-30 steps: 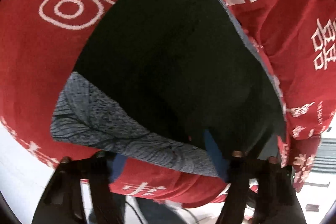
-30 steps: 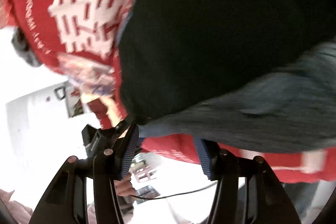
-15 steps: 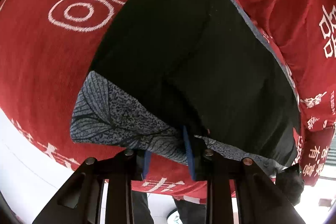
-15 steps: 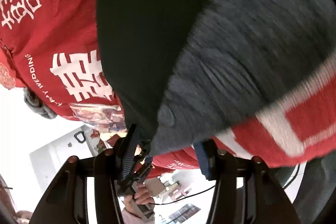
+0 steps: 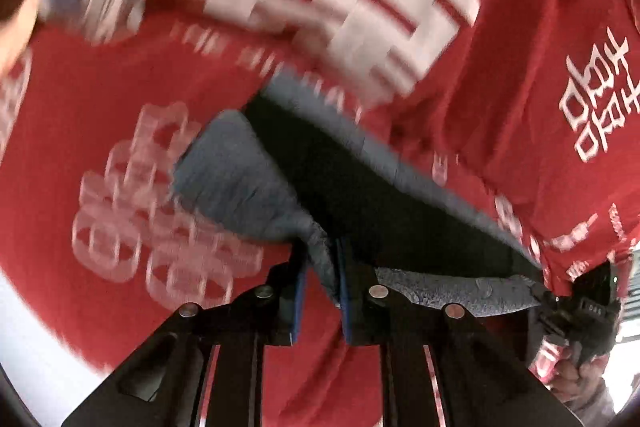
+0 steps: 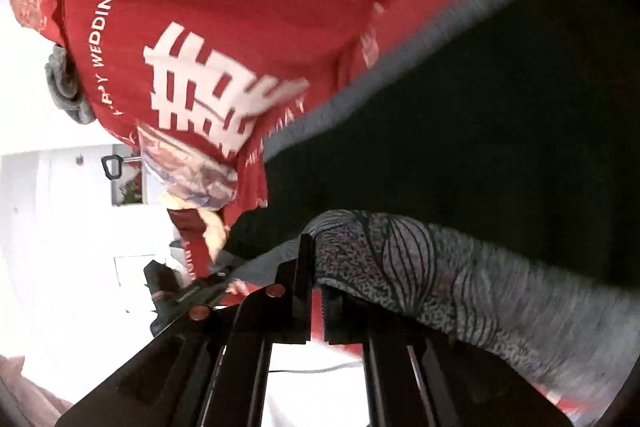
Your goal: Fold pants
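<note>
The pants [image 5: 352, 195] are black with a grey patterned waistband [image 5: 236, 183] and lie on a red printed cloth. In the left wrist view my left gripper [image 5: 320, 263] is shut on a pinch of the grey band. In the right wrist view the pants [image 6: 500, 115] fill the right side, and my right gripper [image 6: 316, 267] is shut on the grey patterned band [image 6: 400, 259] at its edge. The other gripper shows small at the far end of the band [image 5: 592, 311].
The red cloth [image 5: 120, 107] with white characters covers the surface and hangs over its edge [image 6: 192, 39]. A white floor and wall [image 6: 60, 227] lie beyond the edge. A grey item [image 6: 64, 87] sits at the cloth's far left edge.
Both grippers have closed on the grey waistband, which now lifts and bunches between the fingers. Both views have swung fast and are blurred.
</note>
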Available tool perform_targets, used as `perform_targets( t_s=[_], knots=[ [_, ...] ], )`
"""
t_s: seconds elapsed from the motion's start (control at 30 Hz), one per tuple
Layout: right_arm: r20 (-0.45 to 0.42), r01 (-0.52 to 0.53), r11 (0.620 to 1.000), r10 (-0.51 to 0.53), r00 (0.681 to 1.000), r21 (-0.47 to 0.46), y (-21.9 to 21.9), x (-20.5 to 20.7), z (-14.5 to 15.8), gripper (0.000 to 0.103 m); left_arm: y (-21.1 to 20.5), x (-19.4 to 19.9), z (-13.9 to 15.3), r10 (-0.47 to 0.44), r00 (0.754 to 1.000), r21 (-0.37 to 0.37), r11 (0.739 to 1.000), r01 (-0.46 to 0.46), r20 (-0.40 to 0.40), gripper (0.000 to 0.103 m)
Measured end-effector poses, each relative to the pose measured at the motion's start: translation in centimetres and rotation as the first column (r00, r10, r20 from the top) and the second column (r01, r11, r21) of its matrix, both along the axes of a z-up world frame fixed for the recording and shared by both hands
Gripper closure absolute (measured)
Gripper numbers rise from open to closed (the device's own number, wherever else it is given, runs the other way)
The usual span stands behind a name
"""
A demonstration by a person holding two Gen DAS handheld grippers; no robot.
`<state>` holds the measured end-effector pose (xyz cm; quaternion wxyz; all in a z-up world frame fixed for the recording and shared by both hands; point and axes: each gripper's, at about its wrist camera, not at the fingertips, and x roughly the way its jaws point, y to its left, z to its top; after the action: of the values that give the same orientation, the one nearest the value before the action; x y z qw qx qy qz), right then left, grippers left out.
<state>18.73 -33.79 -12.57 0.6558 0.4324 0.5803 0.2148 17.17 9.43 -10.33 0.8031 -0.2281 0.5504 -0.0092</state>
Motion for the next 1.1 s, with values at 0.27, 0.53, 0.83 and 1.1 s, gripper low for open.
perform_targets(
  t_s=[0.27, 0.53, 0.83, 1.1],
  knots=[
    [-0.076, 0.0, 0.995, -0.008, 0.997, -0.096, 0.8, 11.0, -7.6, 0.092, 0.4, 10.7, -5.2, 0.103, 0.995, 0.181, 0.978, -0.105, 0.02, 0.003],
    [-0.023, -0.059, 0.991, 0.056, 0.998, -0.118, 2.3, 9.5, -4.2, 0.029, 1.1, 9.3, -0.1, 0.109, 0.992, 0.296, 0.947, -0.124, 0.066, 0.003],
    [-0.144, -0.113, 0.958, 0.077, 0.987, -0.265, 1.7, 7.5, -7.7, 0.05, -6.8, 6.0, -8.4, -0.088, 0.978, 0.384, 0.91, 0.157, -0.191, 0.003],
    [-0.088, 0.149, 0.935, -0.186, 0.979, -0.321, -10.3, -3.0, -1.5, 0.034, -20.4, -0.1, -5.0, -0.464, 0.863, 0.308, 0.806, 0.505, -0.2, 0.003]
  ],
)
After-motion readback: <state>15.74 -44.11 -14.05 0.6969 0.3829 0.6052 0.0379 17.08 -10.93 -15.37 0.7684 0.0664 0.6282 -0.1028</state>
